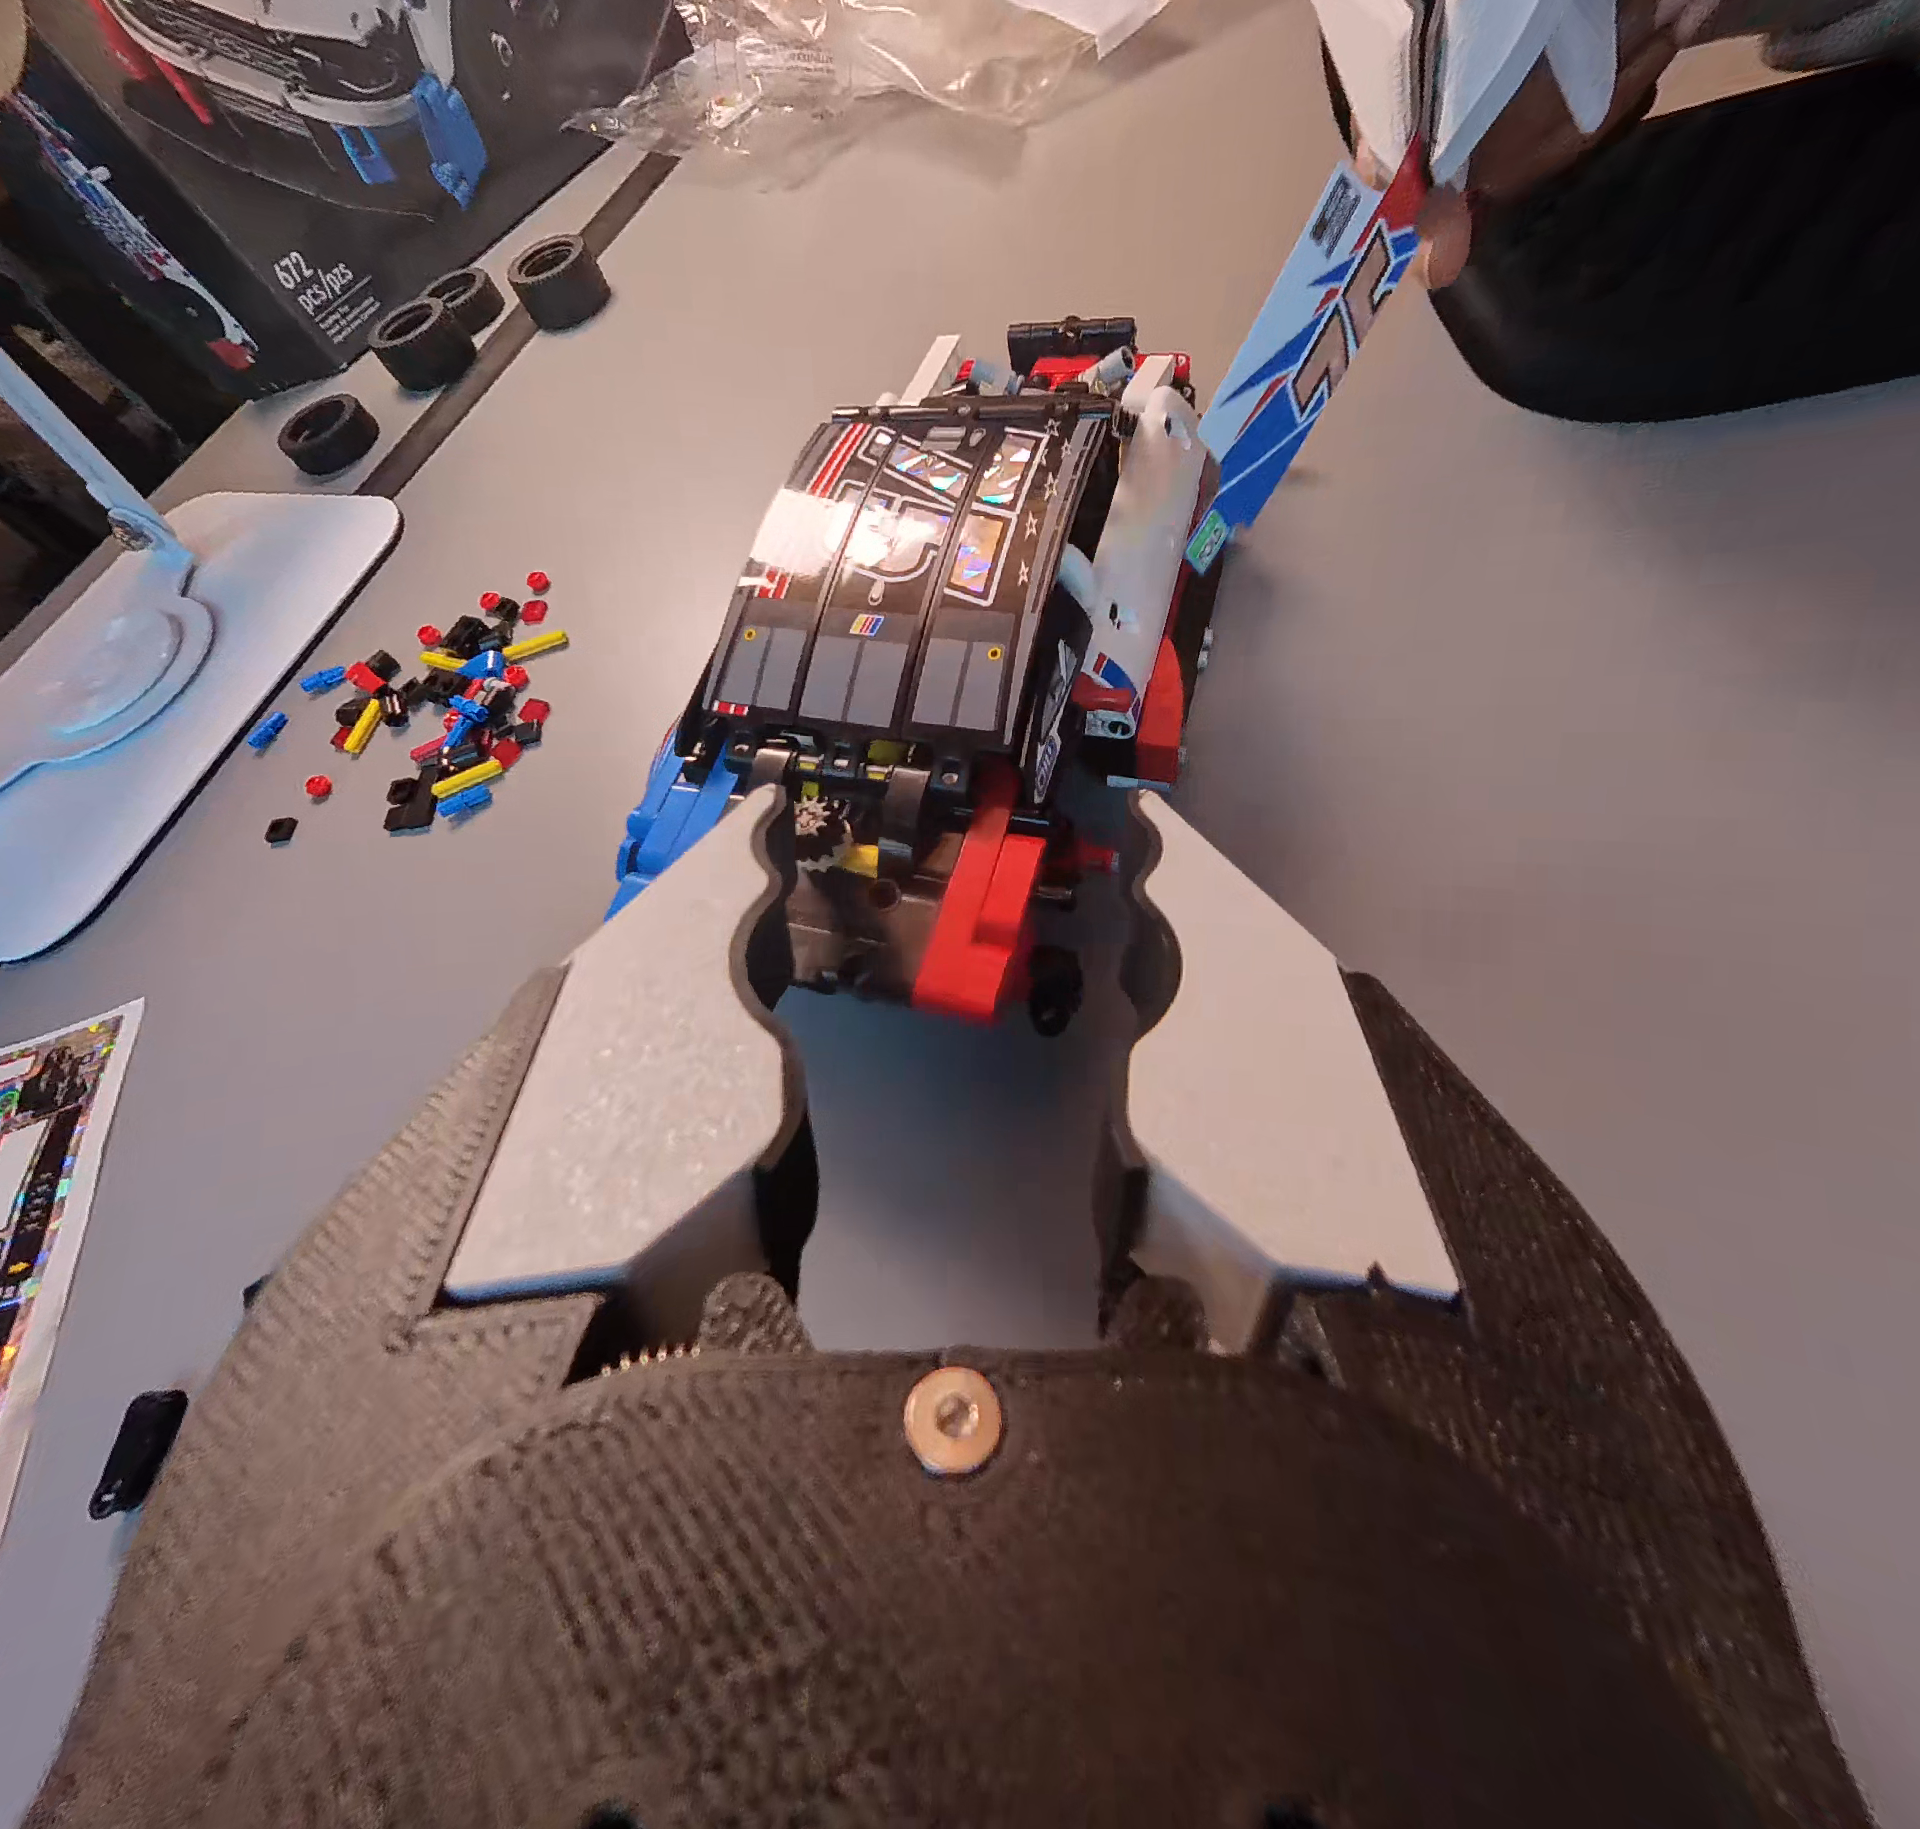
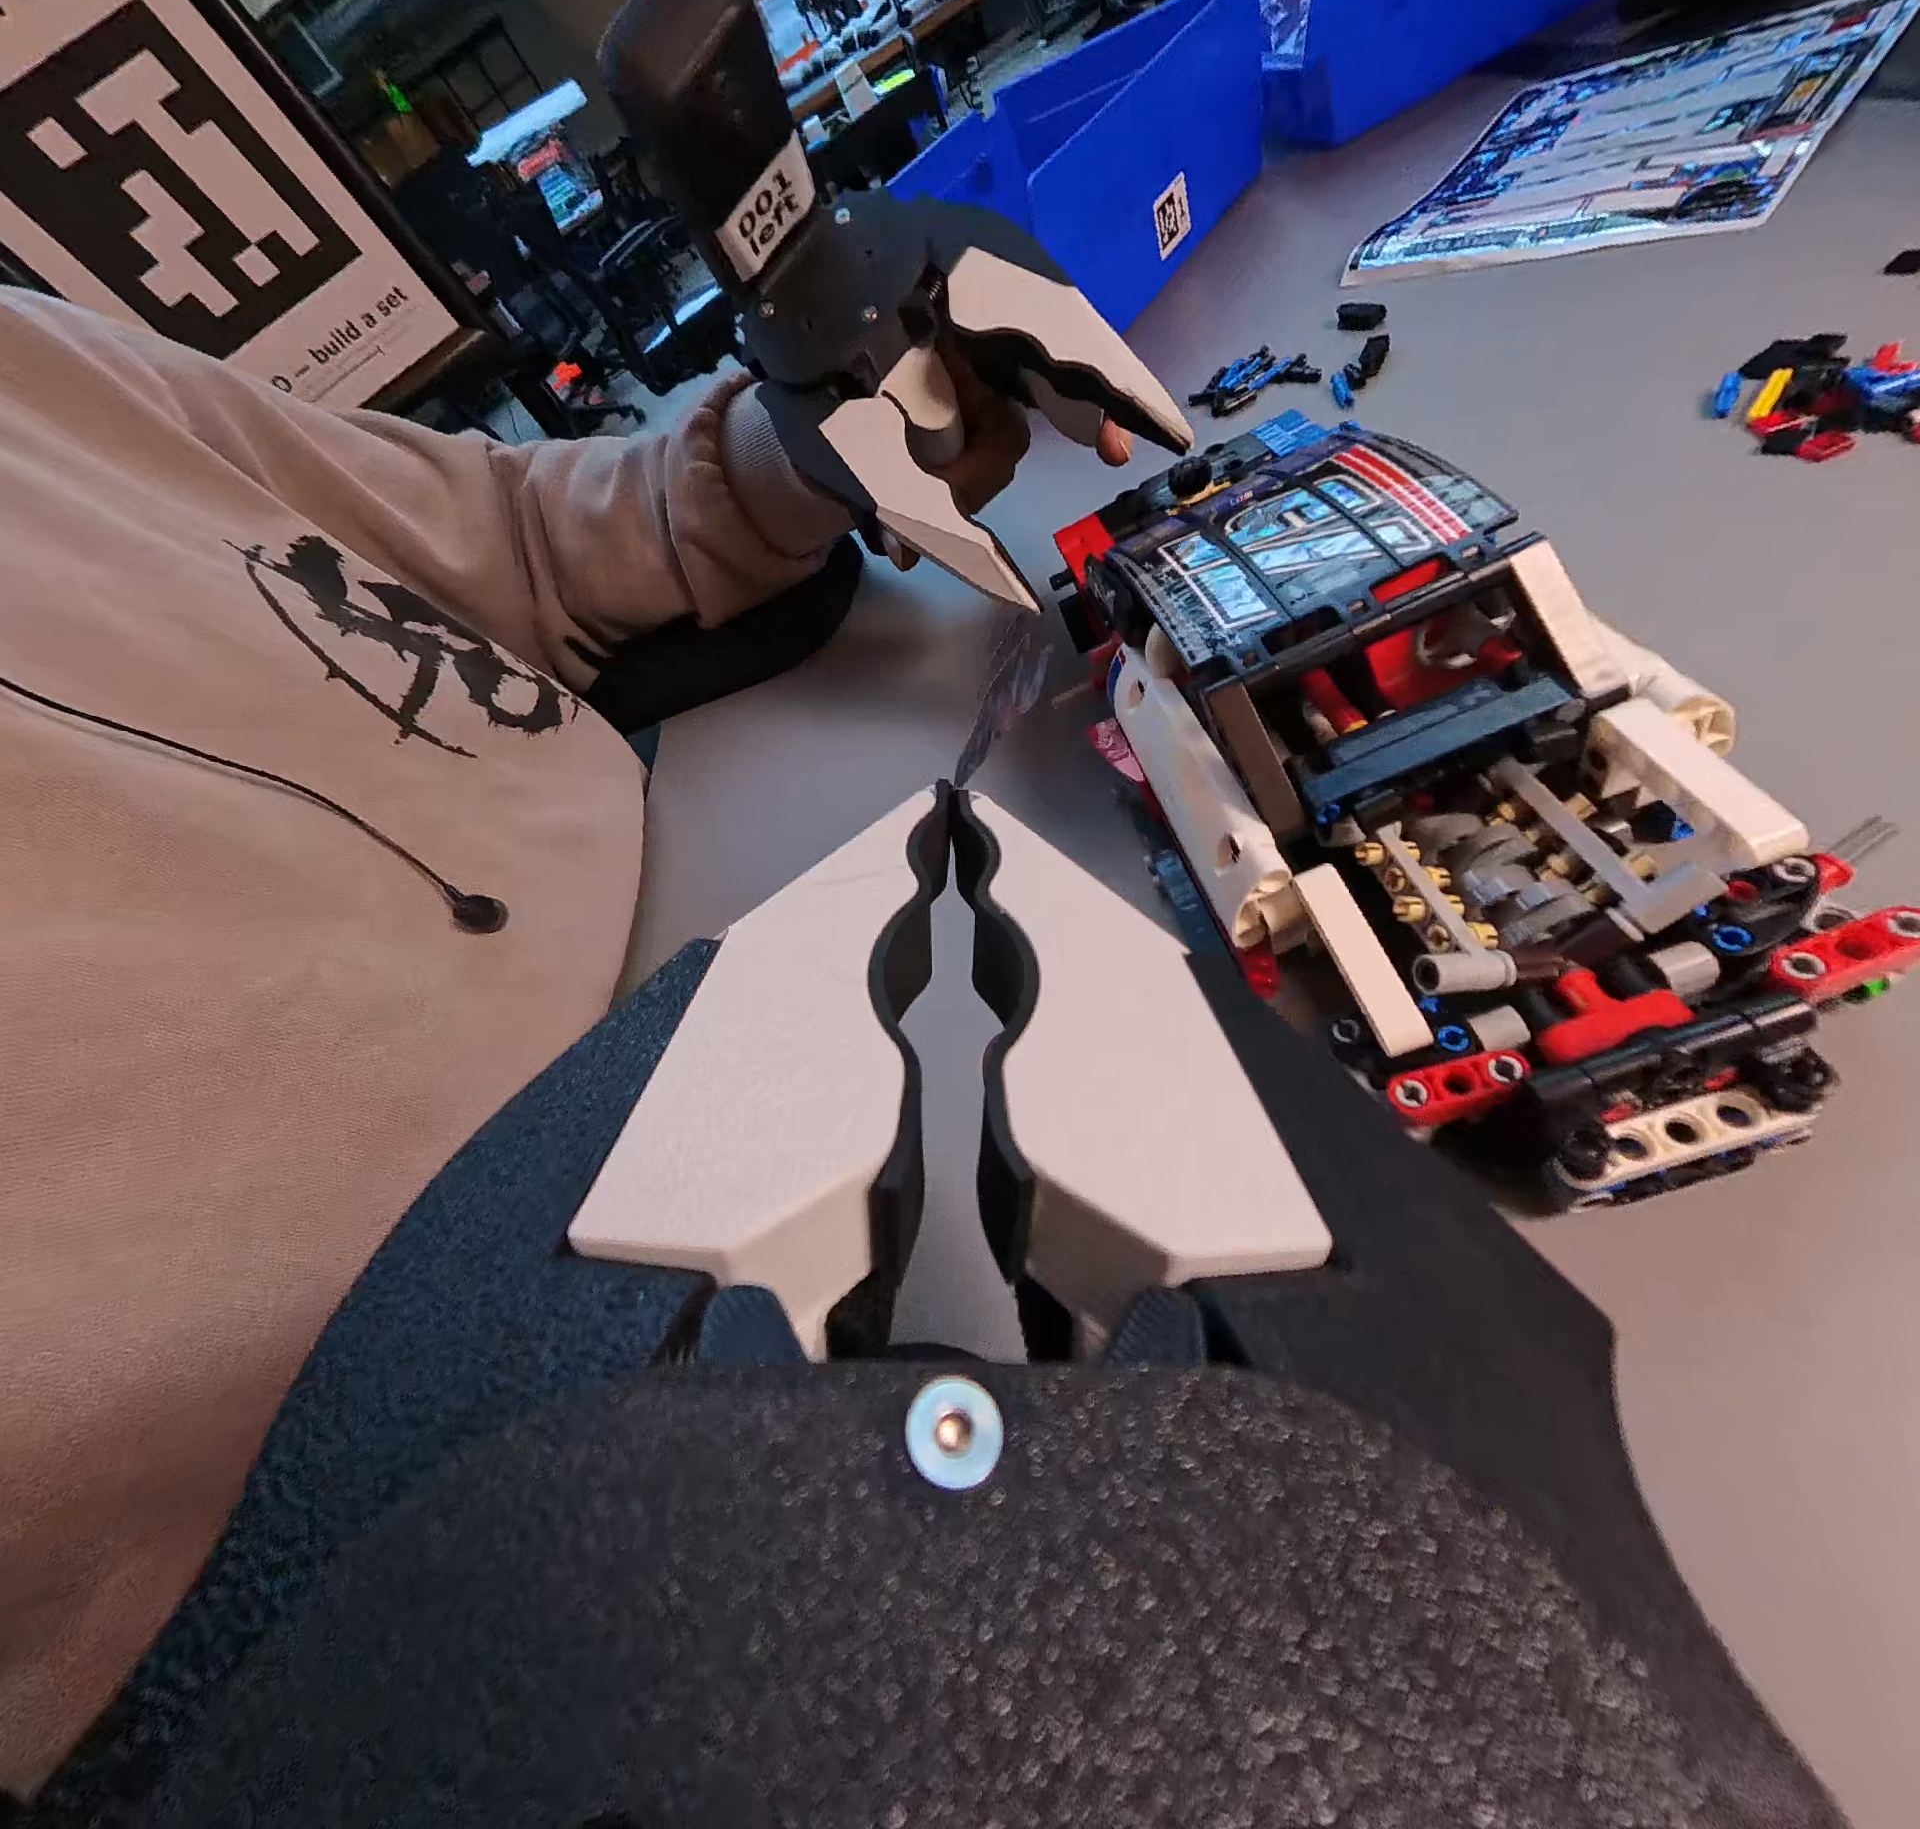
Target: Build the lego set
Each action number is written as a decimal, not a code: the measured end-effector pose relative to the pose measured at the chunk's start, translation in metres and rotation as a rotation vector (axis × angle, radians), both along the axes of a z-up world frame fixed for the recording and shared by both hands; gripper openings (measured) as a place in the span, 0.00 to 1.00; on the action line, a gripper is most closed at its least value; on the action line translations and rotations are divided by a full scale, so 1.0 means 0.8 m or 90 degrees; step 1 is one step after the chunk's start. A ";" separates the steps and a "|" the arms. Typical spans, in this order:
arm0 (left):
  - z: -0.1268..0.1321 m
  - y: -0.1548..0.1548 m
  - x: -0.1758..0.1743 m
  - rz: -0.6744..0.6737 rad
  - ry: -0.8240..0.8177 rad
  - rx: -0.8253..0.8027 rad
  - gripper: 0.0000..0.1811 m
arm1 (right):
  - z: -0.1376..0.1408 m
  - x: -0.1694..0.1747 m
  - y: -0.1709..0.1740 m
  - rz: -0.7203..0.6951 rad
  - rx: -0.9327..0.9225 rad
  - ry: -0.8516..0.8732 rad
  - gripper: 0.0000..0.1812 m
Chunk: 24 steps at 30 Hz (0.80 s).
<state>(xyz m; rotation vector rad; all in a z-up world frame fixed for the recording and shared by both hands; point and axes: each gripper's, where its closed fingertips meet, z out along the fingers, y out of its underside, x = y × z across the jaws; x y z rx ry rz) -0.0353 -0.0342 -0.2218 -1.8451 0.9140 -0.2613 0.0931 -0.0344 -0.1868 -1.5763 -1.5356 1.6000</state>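
The partly built Lego car [image 1: 914,574] stands on the grey table, with a black stickered roof, white sides and red and blue parts. My left gripper [image 1: 956,797] is open, its fingertips on either side of the car's near end, not closed on it. It also shows in the right wrist view [image 2: 1107,522] at the roofed end of the car [image 2: 1403,740]. My right gripper [image 2: 951,792] is shut on a long white, blue and red sticker [image 1: 1309,356], seen edge-on in its own view [image 2: 1003,688]. The sticker's lower end hangs beside the car's right side.
A pile of small loose parts [image 1: 447,699], several black tyres [image 1: 447,325], the set's box [image 1: 260,117], a plastic bag [image 1: 883,13], a sticker sheet [image 1: 52,1156] and a white stand base [image 1: 156,657] lie left. A booklet [image 2: 1642,138] and blue bins [image 2: 1143,117] sit beyond. Tip to tip, the grippers are about 15 centimetres apart.
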 end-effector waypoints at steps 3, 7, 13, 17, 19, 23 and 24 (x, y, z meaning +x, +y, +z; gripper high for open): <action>-0.001 0.000 0.003 -0.002 0.016 0.019 0.30 | -0.015 -0.002 0.001 -0.003 0.008 -0.015 0.00; -0.008 0.000 0.005 -0.004 0.042 0.021 0.30 | -0.021 -0.006 0.004 -0.006 -0.002 -0.019 0.00; -0.012 0.001 0.000 -0.005 0.110 0.053 0.30 | -0.021 -0.008 0.007 -0.010 -0.004 -0.018 0.00; -0.009 -0.003 -0.011 -0.015 0.168 0.078 0.31 | -0.016 -0.006 0.004 -0.006 -0.001 -0.006 0.00; -0.007 -0.007 -0.023 -0.021 0.179 0.084 0.34 | -0.012 -0.004 0.002 -0.001 -0.003 0.006 0.00; -0.016 -0.007 -0.047 -0.027 0.241 0.108 0.38 | -0.004 0.001 0.004 -0.005 -0.004 0.029 0.00; -0.020 -0.006 -0.047 -0.034 0.266 0.122 0.38 | -0.002 0.001 0.005 -0.007 -0.007 0.033 0.00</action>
